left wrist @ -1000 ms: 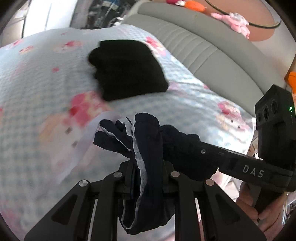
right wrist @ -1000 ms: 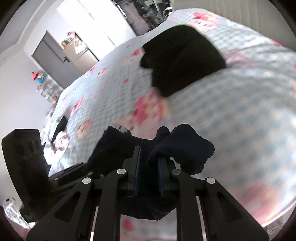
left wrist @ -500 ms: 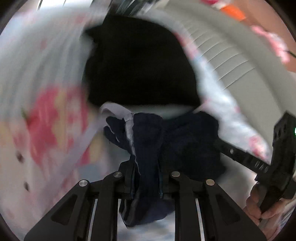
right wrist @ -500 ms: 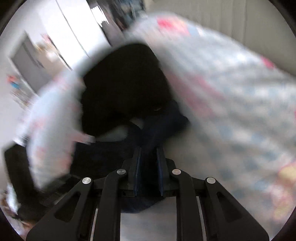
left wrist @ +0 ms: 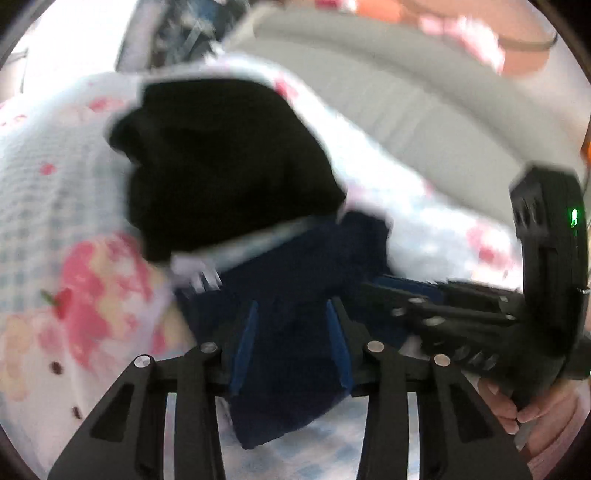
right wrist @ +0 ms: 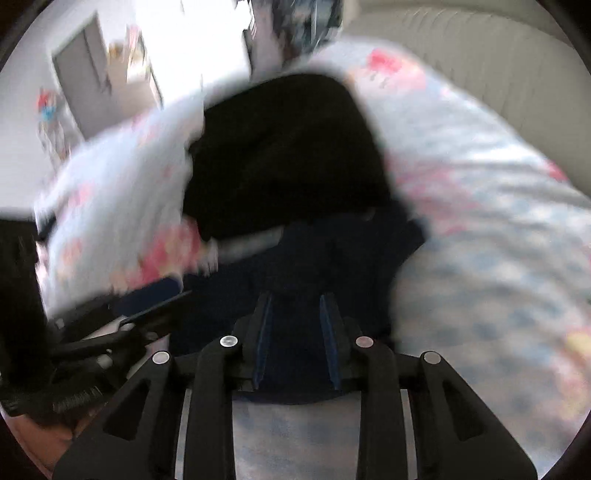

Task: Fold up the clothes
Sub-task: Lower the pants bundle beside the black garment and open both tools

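Floral bedspread [left wrist: 55, 206] nearer than before, both tools' jaws now opening around navy garment [left wrist: 295, 280].

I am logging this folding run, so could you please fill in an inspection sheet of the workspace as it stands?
Surface: bed with floral checked cover.
Job's things: navy garment down on the cover beside the folded black garment.
Clutter: nothing seen on the cover; pink plush toy beyond the headboard.
Grippers: left gripper and right gripper jaws opening, navy cloth between them.
Cables: nothing seen.
Surroundings: grey padded headboard, door; frames blurred.
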Available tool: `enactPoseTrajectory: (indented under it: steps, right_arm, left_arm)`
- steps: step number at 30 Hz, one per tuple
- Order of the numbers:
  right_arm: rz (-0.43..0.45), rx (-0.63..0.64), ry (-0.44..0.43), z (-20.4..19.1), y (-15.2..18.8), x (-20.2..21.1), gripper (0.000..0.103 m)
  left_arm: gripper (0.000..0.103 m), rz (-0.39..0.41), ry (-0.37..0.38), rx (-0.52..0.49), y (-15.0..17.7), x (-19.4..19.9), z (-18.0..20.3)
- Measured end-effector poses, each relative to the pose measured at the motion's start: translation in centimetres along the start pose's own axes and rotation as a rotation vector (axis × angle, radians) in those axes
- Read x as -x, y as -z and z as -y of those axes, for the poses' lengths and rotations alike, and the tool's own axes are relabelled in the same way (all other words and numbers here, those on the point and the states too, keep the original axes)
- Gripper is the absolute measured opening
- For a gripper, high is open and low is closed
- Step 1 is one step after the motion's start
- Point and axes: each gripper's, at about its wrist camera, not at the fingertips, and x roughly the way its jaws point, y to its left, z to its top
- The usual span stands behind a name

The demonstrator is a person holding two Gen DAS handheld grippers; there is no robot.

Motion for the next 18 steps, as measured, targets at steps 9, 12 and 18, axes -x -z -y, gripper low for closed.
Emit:
enactPoseTrajectory:
  steps: [9, 12, 18]
  right_arm:
    - [0.014, -0.115, 0.077, 4.5, 0.6, 1.5, 0.040]
    - [0.009, -0.091, 0.059, 3.4, 0.9, 2.4, 0.045]
    - [-0.010, -0.088, 0.095, 0.0, 0.1, 2.0, 0.081]
  left_arm:
    - [0.037, -0.014, -0.053, 0.066, 1.1, 1.9, -3.1]
    - [0.044, 0.005, -0.067, 0.082, 1.1, 3.5, -3.7]
    - [0.065, 0.013, -0.149, 0.124, -1.9, 5.8, -7.7]
